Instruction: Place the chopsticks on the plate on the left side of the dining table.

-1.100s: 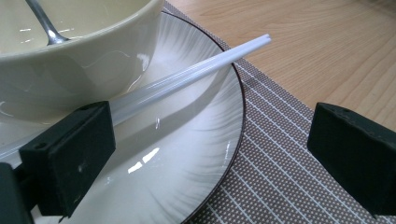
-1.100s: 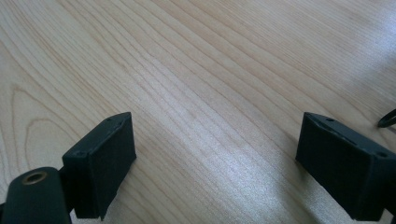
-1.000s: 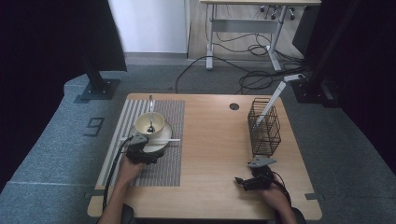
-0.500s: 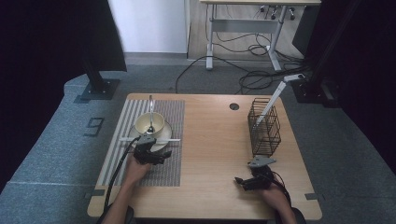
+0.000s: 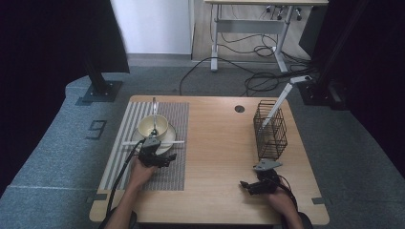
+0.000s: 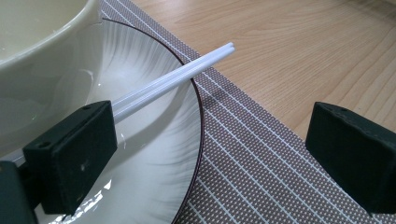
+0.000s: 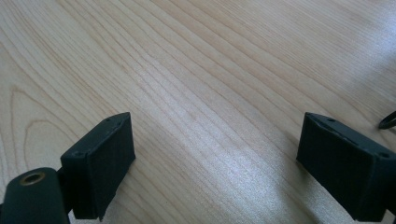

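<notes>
Your left gripper sits low over the near rim of the plate, on the striped mat. Its jaws are wide open and hold nothing. One black pad hangs over the plate and the other is out over the mat, so the plate's rim runs between them.

Two white chopsticks lie side by side across the plate. Their ends stick out past the rim, above the mat. That makes them easy to pinch, I think, because there is air under them. They pass just behind the pad over the plate, not between the two pads yet. You would need to slide over a bit to get them in the middle.

A cream bowl stands on the plate, right behind the chopsticks, with a spoon leaning in it. Go slow there, or you may bump the bowl.

Your right gripper rests on the bare tabletop, near the front edge. Its jaws are wide open too, with only wood between them. It seems to be waiting out of the way. A black wire basket stands upright on the tabletop beyond it, well apart from the plate. It looks like a good home for the chopsticks.
</notes>
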Tool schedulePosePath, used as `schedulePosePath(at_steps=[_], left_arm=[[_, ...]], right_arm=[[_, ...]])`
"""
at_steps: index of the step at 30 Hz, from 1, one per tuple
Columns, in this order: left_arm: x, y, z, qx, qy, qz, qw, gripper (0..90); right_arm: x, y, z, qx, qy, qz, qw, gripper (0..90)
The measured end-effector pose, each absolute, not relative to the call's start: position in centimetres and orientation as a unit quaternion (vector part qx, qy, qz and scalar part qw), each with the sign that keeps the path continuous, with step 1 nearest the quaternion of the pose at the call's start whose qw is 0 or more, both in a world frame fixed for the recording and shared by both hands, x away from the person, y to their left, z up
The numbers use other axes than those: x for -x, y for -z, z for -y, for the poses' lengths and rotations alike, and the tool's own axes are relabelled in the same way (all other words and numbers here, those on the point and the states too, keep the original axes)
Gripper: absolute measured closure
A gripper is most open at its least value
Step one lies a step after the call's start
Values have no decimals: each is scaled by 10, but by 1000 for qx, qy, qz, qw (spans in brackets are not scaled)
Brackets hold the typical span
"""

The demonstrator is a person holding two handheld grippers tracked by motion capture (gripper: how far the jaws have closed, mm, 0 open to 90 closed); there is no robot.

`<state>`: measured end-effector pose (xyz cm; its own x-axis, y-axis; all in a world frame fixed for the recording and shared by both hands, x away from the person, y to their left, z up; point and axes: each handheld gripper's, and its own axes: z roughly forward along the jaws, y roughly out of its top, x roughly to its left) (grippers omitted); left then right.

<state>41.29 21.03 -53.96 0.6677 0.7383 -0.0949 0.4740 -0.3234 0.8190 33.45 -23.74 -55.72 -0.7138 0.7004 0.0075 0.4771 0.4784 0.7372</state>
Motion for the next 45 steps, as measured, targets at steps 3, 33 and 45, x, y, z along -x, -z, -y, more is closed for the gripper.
schedulePosePath(at_steps=[3, 33, 45], left_arm=[[-413, 540, -210, -798, -150, -380, 442, 19], [-393, 521, -272, -740, -199, -464, 444, 0], [-390, 522, -304, -727, -239, -498, 408, 0]], right_arm=[[-334, 557, 237, -348, -374, -847, 149, 102], [-334, 557, 237, -347, -374, -847, 149, 102], [-334, 557, 237, -347, -374, -847, 149, 102]])
